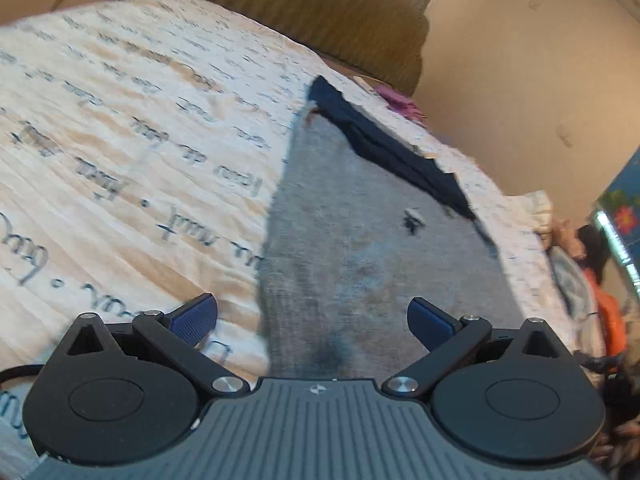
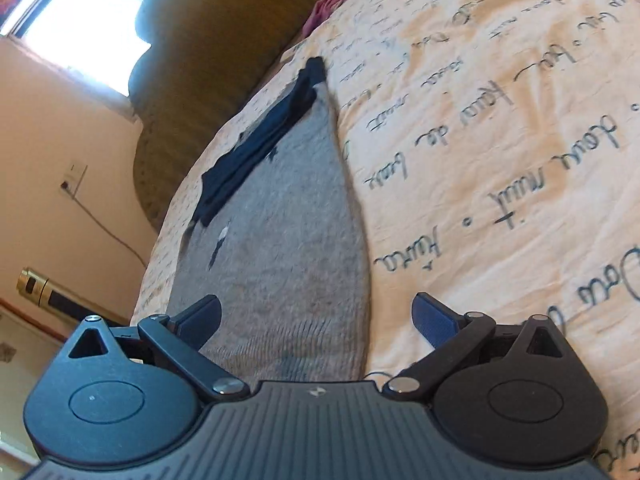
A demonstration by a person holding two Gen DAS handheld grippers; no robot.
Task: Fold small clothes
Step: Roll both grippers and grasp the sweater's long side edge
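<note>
**Two grippers wide, grey garment below**

The script-printed bedspread (image 1: 120, 152) carries a flat grey garment (image 1: 340, 240), dark waistband (image 1: 384, 148) far. My left gripper (image 1: 312, 320) and right gripper (image 2: 316, 316) gape empty; I'd pinch near corners evenly.

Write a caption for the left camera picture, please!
Open left gripper hovering over a grey garment with a dark band on a script-printed bedsheet.
</note>
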